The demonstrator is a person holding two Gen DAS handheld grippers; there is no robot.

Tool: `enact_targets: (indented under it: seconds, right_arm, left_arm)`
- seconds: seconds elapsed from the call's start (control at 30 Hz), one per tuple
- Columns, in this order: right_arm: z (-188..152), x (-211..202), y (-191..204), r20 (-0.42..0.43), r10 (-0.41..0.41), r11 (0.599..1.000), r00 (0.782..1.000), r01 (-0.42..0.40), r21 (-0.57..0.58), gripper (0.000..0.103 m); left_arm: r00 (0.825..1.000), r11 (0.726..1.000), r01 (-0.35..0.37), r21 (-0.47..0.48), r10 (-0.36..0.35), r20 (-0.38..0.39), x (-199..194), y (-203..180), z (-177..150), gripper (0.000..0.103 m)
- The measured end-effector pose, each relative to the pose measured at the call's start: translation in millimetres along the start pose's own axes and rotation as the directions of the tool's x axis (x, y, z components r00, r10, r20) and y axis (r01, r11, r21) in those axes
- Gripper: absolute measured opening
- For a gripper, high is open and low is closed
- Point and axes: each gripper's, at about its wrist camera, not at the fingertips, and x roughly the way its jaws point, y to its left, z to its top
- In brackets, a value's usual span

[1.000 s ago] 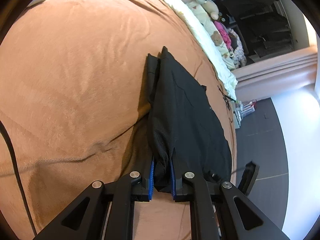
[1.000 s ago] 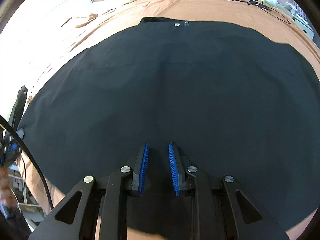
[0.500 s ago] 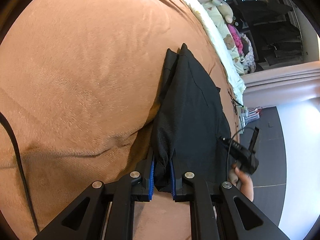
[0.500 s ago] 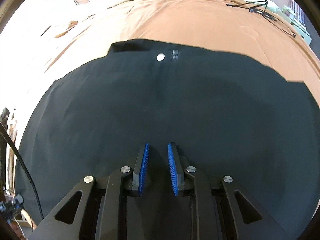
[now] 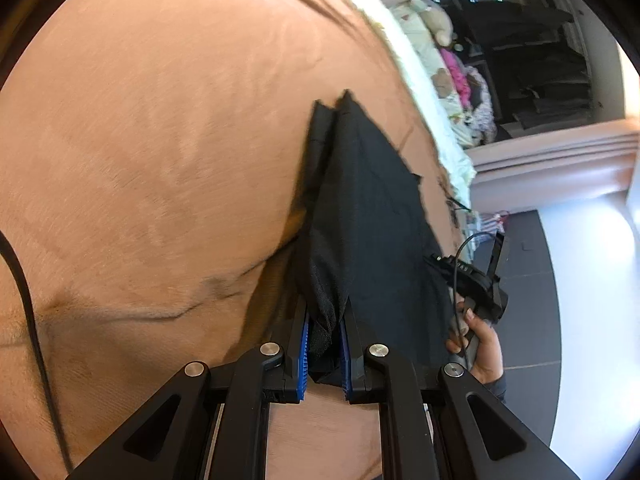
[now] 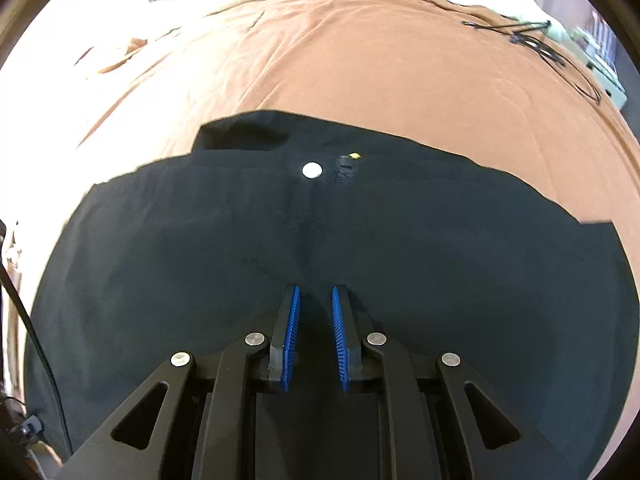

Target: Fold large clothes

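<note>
1. Black fabric is bunched between the blue pads (image 5: 303,354) of your left gripper (image 5: 323,350); its jaws are clamped on a gathered edge of the black garment (image 5: 368,216).
2. From that grip the garment runs away from you across the brown blanket (image 5: 160,140), with its far corner folded into two layers.
3. Your right gripper (image 6: 314,336) hangs over the middle of the same garment (image 6: 200,264); its jaws stand narrow, and you cannot tell from the view whether any cloth is pinched between the pads.
4. Ahead of it, a white button (image 6: 312,170) sits at the garment's far edge.
5. Beyond lies bare blanket (image 6: 380,64), with a black cable (image 6: 536,40) near its far corner.
6. In the left view, your right hand (image 5: 482,344) shows beside the garment's edge.
</note>
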Motion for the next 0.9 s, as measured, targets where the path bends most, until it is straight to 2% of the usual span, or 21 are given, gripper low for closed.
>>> enact_targets:
  seconds: [0.07,0.13,0.2,0.27,0.47,0.5,0.57,0.67,0.77,0.9]
  right_arm:
    - [-5.5,-14.1,-2.7,0.016,0.021,1.000,1.000,-0.020,-0.008,0.016]
    - [-15.4,-27.0,-7.1,0.014,0.055,0.998,0.998,-0.055,0.003,0.023]
    - [-30.0,-41.9,-11.7,0.037,0.091,0.996,0.995,-0.091,0.015,0.048]
    - [-46.3,-57.0,-17.0,0.064,0.110,0.994,0.992,-0.111,0.014,0.055]
    - [-110.9,-86.4,-28.9,0.092,0.209,0.976,0.973,-0.214,0.044,0.054]
    - [-121.4,-89.1,-28.6,0.089,0.229,0.971,0.969,-0.233,0.046,0.045]
    - [-138.9,-90.0,-29.5,0.074,0.267,0.961,0.961,-0.272,0.053,0.032]
    - [-157.1,-84.4,-31.2,0.068,0.296,0.952,0.953,-0.300,0.067,0.023]
    - [-169.7,-75.3,-35.0,0.047,0.324,0.942,0.945,-0.327,0.080,0.021]
    - [-181.4,-56.4,-42.7,0.021,0.318,0.942,0.948,-0.319,0.104,0.020]
  left_arm:
    - [1.000,1.000,0.023,0.021,-0.023,0.003,-3.7,-11.1,0.8,0.012]
    - [0.999,0.998,0.049,0.047,-0.049,0.006,-7.1,-26.2,1.5,0.012]
    - [0.998,0.994,0.066,0.084,-0.067,0.007,-10.0,-43.1,1.9,0.012]
    - [0.995,0.989,0.095,0.115,-0.096,0.000,-11.2,-62.2,3.0,0.012]
    - [0.989,0.967,0.150,0.207,-0.148,-0.025,-8.6,-113.3,4.4,0.010]
    - [0.987,0.962,0.158,0.221,-0.155,-0.032,-7.5,-119.9,4.1,0.010]
    - [0.985,0.955,0.174,0.241,-0.168,-0.045,-4.3,-134.2,3.5,0.010]
    - [0.981,0.943,0.195,0.271,-0.186,-0.060,0.9,-157.6,2.5,0.009]
    - [0.977,0.927,0.215,0.307,-0.202,-0.074,5.0,-180.1,0.8,0.009]
    - [0.971,0.908,0.238,0.343,-0.218,-0.099,12.1,-202.4,-2.6,0.008]
